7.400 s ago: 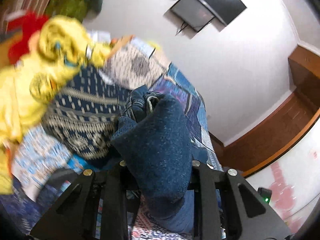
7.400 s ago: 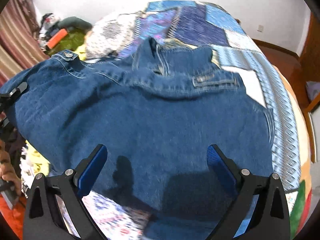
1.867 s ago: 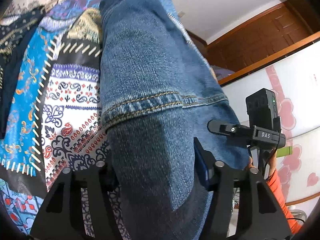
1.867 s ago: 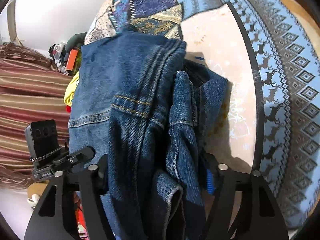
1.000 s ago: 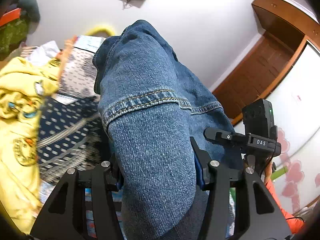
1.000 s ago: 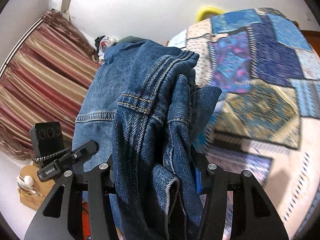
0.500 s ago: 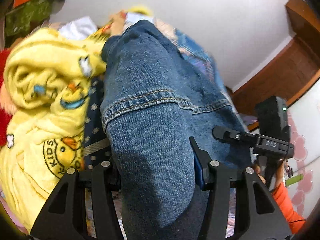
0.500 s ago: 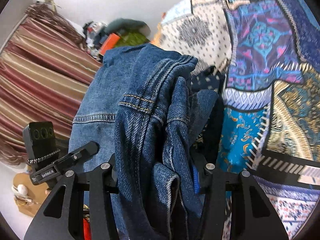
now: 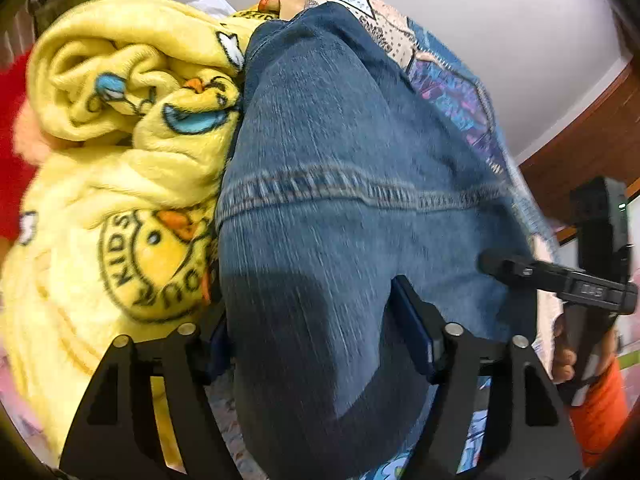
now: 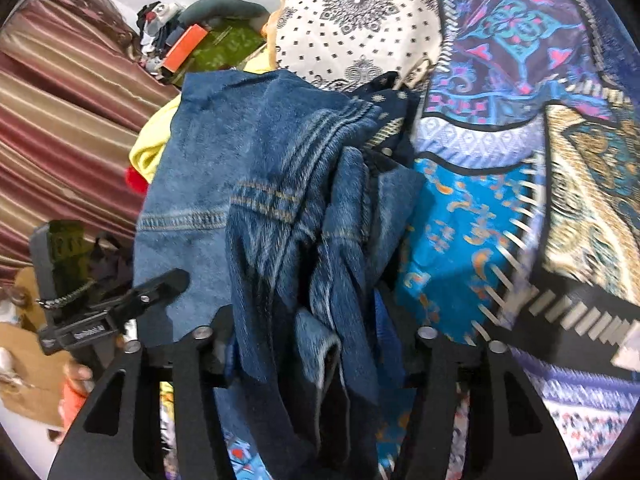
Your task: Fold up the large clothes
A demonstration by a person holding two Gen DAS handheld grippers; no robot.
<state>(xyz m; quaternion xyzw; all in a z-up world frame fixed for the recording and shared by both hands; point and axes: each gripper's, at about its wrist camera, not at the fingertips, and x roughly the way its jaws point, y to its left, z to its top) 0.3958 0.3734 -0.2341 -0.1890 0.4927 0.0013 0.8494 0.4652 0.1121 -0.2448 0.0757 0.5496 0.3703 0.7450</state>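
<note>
A folded blue denim garment (image 9: 340, 200) fills the middle of the left wrist view and is bunched in the right wrist view (image 10: 280, 208). My left gripper (image 9: 320, 328) is shut on one end of it. My right gripper (image 10: 308, 336) is shut on the other end, with thick folds between the jaws. The garment hangs between both grippers, low over the patchwork bedspread (image 10: 500, 160), with its far edge against a yellow fleece blanket (image 9: 132, 152). The other gripper shows at the right edge of the left wrist view (image 9: 580, 284) and at the left of the right wrist view (image 10: 100, 312).
The yellow blanket with a duck print lies heaped on the left of the bed. A dark patterned cloth (image 10: 392, 104) lies beyond the denim. Striped curtains (image 10: 60, 112) and a cluttered pile (image 10: 200, 48) stand behind. A wooden door (image 9: 580, 152) is at the right.
Both grippers have carried the folded denim from above the bedspread toward the pile at the bed's side and lowered it next to the yellow blanket. Both stay shut on it.
</note>
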